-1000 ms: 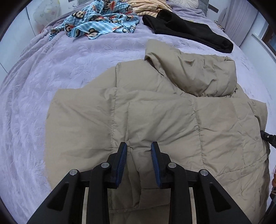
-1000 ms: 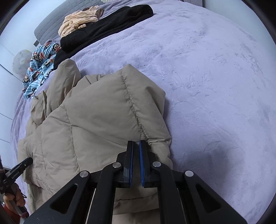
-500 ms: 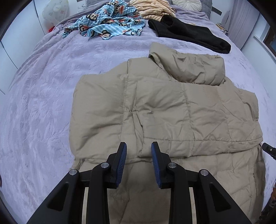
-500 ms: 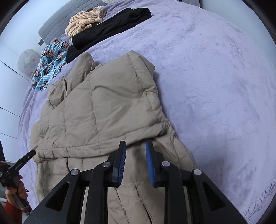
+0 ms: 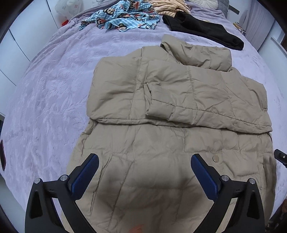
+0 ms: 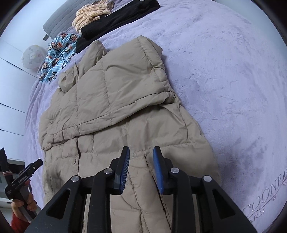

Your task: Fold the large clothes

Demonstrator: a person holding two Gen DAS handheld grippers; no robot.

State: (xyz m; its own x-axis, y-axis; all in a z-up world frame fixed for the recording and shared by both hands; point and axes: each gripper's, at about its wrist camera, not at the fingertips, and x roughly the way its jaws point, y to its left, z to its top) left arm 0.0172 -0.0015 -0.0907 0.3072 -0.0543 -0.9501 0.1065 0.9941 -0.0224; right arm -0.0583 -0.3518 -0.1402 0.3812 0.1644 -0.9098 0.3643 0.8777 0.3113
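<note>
Left wrist view shows your padded jacket [image 5: 179,100] half folded on the bed [image 5: 53,89], near half unfolded, both grippers' jaws opening, gripping nothing.

Puffer jacket [image 5: 179,111] flat on bed [image 5: 53,100], mid-bed; far half folded back over near half, fold edge across middle; collar [image 5: 197,52] at far end. Behind jacket near headboard: dark garment [image 5: 206,34] right, patterned garment [image 5: 123,18] left, striped garment [image 5: 170,7] between and further back. Left gripper [image 5: 143,172] over near-left part of jacket; right gripper [image 6: 140,168] over near-right part; both clear of fabric.
</note>
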